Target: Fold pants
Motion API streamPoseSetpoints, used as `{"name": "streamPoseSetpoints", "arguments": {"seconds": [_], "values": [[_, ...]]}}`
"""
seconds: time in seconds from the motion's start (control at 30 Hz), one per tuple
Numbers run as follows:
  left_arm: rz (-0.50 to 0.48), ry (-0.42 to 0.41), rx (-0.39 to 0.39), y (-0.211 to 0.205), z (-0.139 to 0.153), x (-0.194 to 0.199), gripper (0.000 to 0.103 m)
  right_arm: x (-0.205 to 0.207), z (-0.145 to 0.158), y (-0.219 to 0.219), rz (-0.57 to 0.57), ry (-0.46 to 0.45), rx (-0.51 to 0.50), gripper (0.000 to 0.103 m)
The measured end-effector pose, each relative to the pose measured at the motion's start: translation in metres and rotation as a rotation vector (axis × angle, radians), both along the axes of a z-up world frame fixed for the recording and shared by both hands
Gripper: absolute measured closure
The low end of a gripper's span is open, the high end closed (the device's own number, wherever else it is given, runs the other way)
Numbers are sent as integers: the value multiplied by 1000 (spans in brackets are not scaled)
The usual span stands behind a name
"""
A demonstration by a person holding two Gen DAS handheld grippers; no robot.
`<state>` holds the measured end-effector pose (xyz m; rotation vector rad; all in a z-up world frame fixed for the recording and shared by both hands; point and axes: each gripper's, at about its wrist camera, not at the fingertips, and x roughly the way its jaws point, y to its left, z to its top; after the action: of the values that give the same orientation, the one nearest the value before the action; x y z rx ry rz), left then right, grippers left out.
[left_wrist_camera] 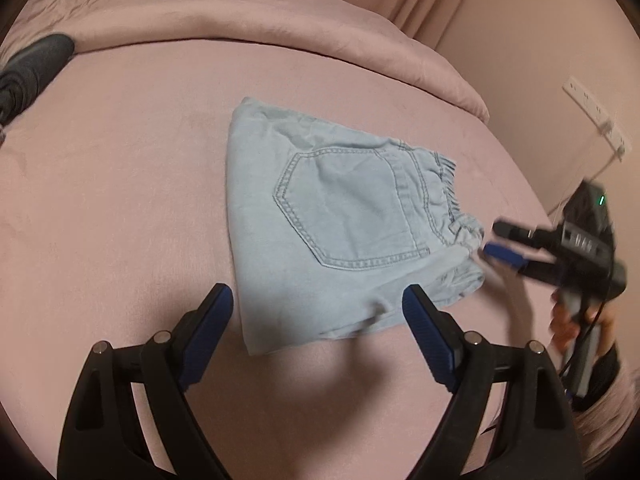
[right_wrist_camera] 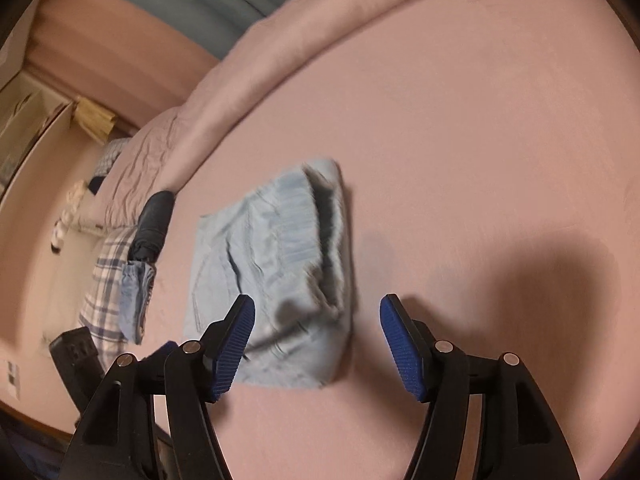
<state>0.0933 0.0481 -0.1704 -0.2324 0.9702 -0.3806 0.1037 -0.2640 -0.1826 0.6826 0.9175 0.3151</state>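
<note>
Light blue denim pants lie folded into a compact wedge on the pink bed, back pocket up, elastic waistband to the right. They also show, blurred, in the right wrist view. My left gripper is open and empty, just above the fold's near edge. My right gripper is open and empty over the waistband end; it also shows in the left wrist view, beside the waistband, fingers apart.
A rolled pink duvet lies along the far side of the bed. A dark folded garment sits at the far left. Plaid and blue folded clothes lie at the bed's edge. A wall socket strip is on the right.
</note>
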Motion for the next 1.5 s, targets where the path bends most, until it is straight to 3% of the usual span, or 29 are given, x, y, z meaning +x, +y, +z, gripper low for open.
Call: {"name": "streamPoseSetpoints", "arguments": {"seconds": [0.17,0.27,0.37,0.47,0.5,0.6,0.73,1.0,1.1,1.23,1.3,1.33,1.4,1.5], "values": [[38,66,-70,2,-13,24,16,9,-12,5,64,36,52,37],[67,123,-113,5,-26,41,17,24,-12,20,103,37,19,37],[75,123,-128,5,-28,51,21,37,-10,30,125,24,-31,36],[86,126,-133,4,-29,60,48,42,-8,34,137,2,-68,39],[96,133,-138,5,-30,62,59,42,-7,36,135,-10,-97,43],[109,127,-159,11,-29,62,80,37,2,52,154,-78,-211,57],[108,68,-152,12,-13,54,88,27,30,69,160,-183,-306,66],[210,-135,-52,62,53,70,88,54,101,138,250,-447,-388,67],[250,-162,-2,86,59,85,87,82,103,161,263,-464,-349,67],[290,-104,66,122,35,104,83,117,79,187,267,-429,-335,66],[305,-33,96,134,13,112,65,138,50,196,280,-348,-338,61],[316,14,118,140,0,115,60,144,37,198,283,-299,-349,54],[338,31,139,147,-10,112,34,156,6,197,275,-169,-408,40],[371,-29,169,156,1,95,28,148,7,177,267,-177,-335,34]]}}
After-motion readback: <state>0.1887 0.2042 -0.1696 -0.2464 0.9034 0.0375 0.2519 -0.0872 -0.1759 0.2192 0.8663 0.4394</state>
